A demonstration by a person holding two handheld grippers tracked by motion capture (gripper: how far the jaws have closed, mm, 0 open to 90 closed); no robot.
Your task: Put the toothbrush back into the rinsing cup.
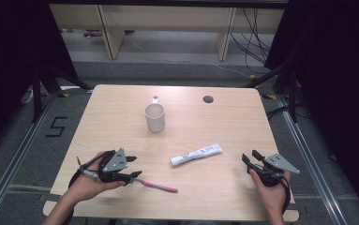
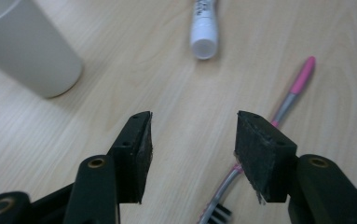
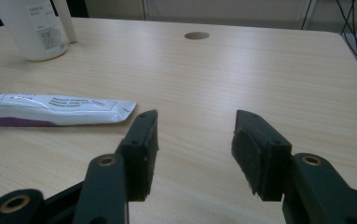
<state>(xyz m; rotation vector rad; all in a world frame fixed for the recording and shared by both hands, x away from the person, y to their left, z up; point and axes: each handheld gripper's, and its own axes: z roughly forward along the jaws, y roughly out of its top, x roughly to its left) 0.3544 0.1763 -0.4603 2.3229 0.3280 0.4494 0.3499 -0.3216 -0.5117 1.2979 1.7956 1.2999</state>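
Sitting low near the front left of the table (image 1: 121, 117), the left gripper (image 1: 133, 168) has its jaws apart with nothing between them. A pink and grey toothbrush (image 1: 156, 185) lies flat on the wood just beside it. In the left gripper view the toothbrush (image 2: 288, 100) runs under the jaw on that view's right side, with its bristle end down at the bottom edge and its pink tip pointing away. I cannot tell if that jaw touches the brush (it looks very close).

A white toothpaste tube (image 1: 197, 154) lies flat near the middle of the table, between the two grippers. In the left gripper view its round cap (image 2: 203, 46) points toward the camera. In the right gripper view the flat end of the toothpaste tube (image 3: 55, 109) lies just past the jaw on that view's left side, not touching it.

The right gripper (image 1: 251, 157) sits near the front right corner, held in a hand. Its jaws are wide apart too, and bare wood shows between them.

A white mug (image 1: 154, 117) stands upright farther back, well apart from both grippers. Its handle points to the far side. A small round hole (image 1: 208, 99) is in the table top, to the right of the mug near the far edge.
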